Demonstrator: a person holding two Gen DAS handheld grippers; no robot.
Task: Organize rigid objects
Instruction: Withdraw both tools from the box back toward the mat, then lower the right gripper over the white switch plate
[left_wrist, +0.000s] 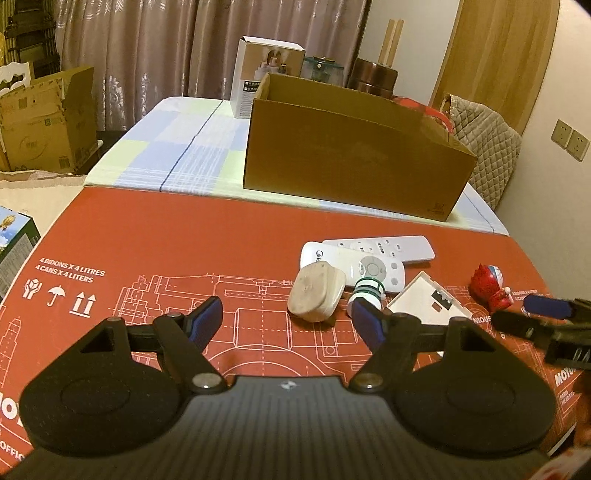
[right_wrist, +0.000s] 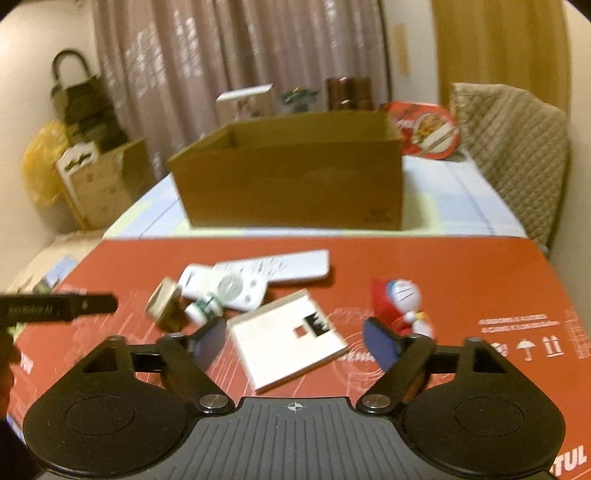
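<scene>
Both claws stand wide, holding nothing. The left claw hovers just before the beige plug on the red table; the right claw brackets the white square plate, pads apart from it

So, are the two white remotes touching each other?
Touching. The left wrist view shows the long remote lying partly over the rounded remote, with no gap.

Right-wrist view blurred — cardboard box interior hidden.
</scene>
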